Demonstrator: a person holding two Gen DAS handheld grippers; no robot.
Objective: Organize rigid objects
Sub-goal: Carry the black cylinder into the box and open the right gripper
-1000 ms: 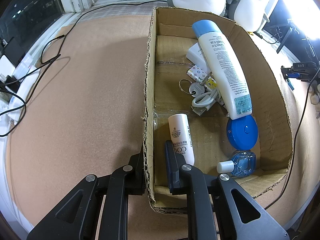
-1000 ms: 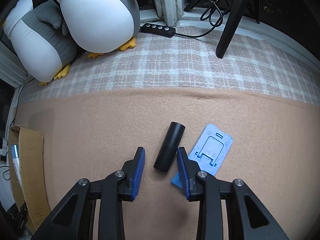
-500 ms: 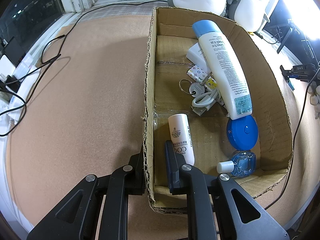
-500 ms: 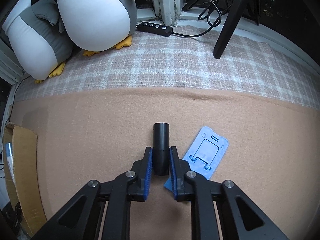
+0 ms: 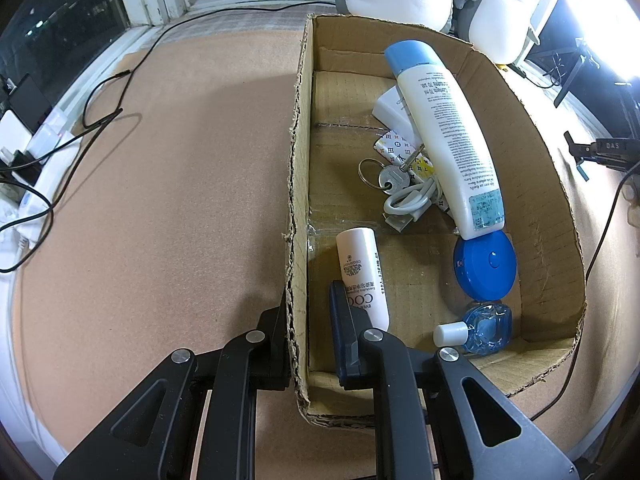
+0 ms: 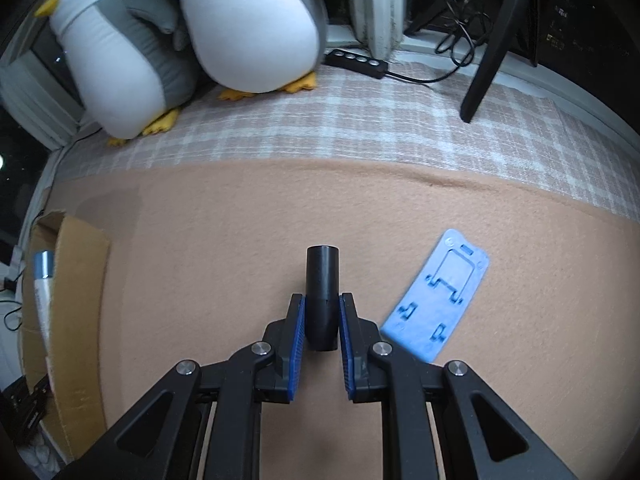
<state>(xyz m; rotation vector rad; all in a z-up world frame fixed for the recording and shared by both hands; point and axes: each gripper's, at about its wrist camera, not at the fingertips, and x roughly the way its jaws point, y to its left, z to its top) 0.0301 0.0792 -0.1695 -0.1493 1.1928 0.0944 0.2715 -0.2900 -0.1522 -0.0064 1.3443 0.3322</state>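
1. The right gripper (image 6: 322, 320) has its blue pads pressed against both sides of a black cylinder (image 6: 322, 280), which points away from the camera over the tan blanket (image 6: 224, 248); the jaws have just been closing on it.
2. A light blue plastic stand (image 6: 436, 296) lies flat on the blanket just right of that gripper — apart from the cylinder.
3. The left gripper (image 5: 308, 332) is clamped on the near left wall of a cardboard box (image 5: 298, 184), one finger outside, one inside.
4. Inside the box lie a large white lotion bottle (image 5: 448, 140), a small white tube (image 5: 362, 272), a round blue case (image 5: 485, 264), a small blue bottle (image 5: 484, 328), a key on a ring (image 5: 390, 178) and a coiled white cable (image 5: 412, 200).
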